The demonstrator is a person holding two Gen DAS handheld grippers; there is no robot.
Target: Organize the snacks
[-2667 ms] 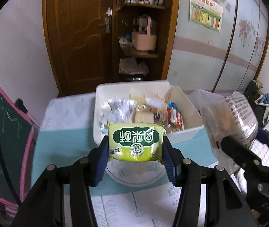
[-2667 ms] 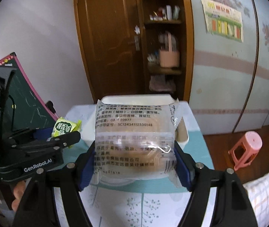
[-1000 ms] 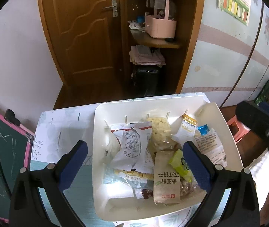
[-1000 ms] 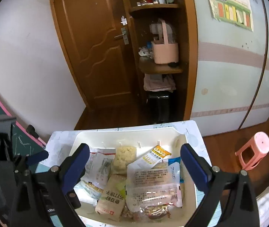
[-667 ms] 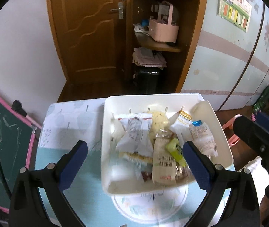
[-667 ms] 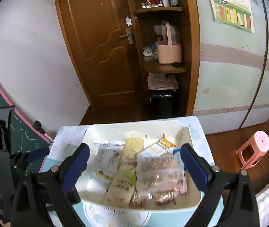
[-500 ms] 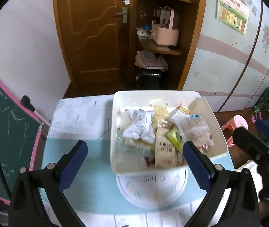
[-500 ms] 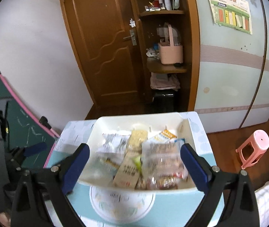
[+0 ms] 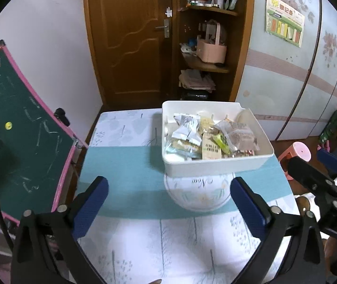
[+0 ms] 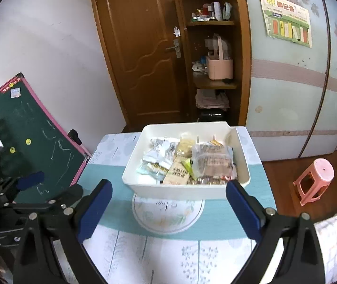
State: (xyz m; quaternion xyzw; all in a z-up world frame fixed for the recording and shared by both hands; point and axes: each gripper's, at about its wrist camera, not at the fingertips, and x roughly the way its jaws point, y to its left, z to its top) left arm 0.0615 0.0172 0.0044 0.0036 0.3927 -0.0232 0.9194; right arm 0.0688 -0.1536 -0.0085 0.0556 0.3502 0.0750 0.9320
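A white bin point(image 9: 218, 163) stands at the far right of the table and holds several snack packets, among them a green packet point(image 9: 221, 142) and a clear-wrapped cake point(image 9: 241, 137). It also shows in the right wrist view point(image 10: 182, 190), with the clear-wrapped cake point(image 10: 212, 162) at its right side. My left gripper point(image 9: 168, 201) is open and empty, above the table in front of the bin. My right gripper point(image 10: 168, 204) is open and empty, also short of the bin.
The table has a teal and white floral cloth point(image 9: 126, 172) with a round print under the bin. A green chalkboard point(image 9: 19, 130) leans at the left. A pink stool point(image 10: 315, 179) stands on the floor at the right. A wooden door and shelves are behind.
Both grippers held packets 2.7 s ago; those packets now lie in the bin. Both grippers have pulled back from over the bin, jaws open.
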